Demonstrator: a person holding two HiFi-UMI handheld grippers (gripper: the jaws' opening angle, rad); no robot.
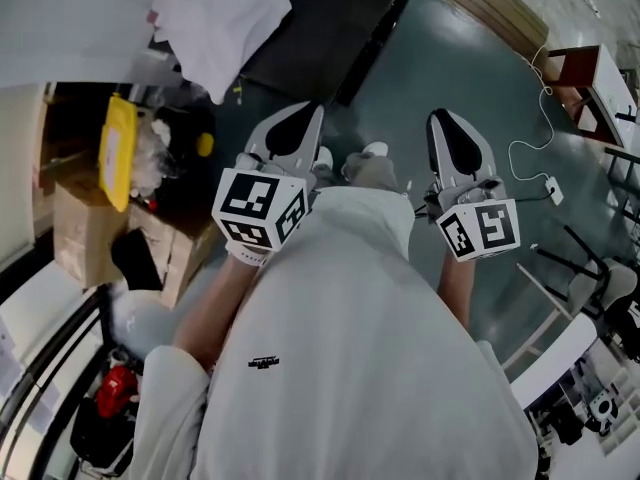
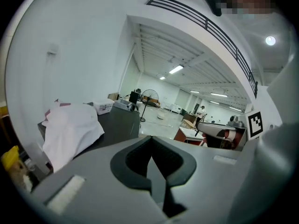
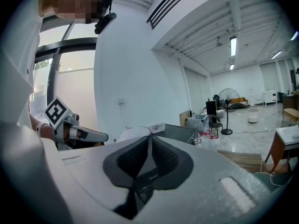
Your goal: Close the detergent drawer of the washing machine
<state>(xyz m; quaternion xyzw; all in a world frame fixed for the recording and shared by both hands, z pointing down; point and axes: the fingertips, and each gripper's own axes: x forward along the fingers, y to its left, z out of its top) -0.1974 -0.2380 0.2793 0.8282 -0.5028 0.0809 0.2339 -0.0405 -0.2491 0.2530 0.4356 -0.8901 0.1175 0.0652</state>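
Observation:
A dark grey machine (image 1: 310, 28) with a white cloth (image 1: 220, 18) heaped on its top stands ahead of me; no detergent drawer shows in any view. My left gripper (image 1: 308, 110) is held close to my body and points at the machine's near corner, jaws together with nothing between them. My right gripper (image 1: 443, 118) hangs beside it over the grey floor, also shut and empty. The left gripper view looks past the left gripper (image 2: 152, 139) at the cloth (image 2: 70, 129) and machine (image 2: 117, 122). The right gripper view shows the right gripper (image 3: 149, 138) and the machine's top (image 3: 180, 132).
A yellow container (image 1: 118, 148) and brown paper bags (image 1: 85, 233) crowd the left. Wooden boards (image 1: 490, 8) lie at the far right, with a red-and-white table (image 1: 590, 83) and a white cable with plug (image 1: 550, 188) on the floor. A standing fan (image 2: 148, 97) is far off.

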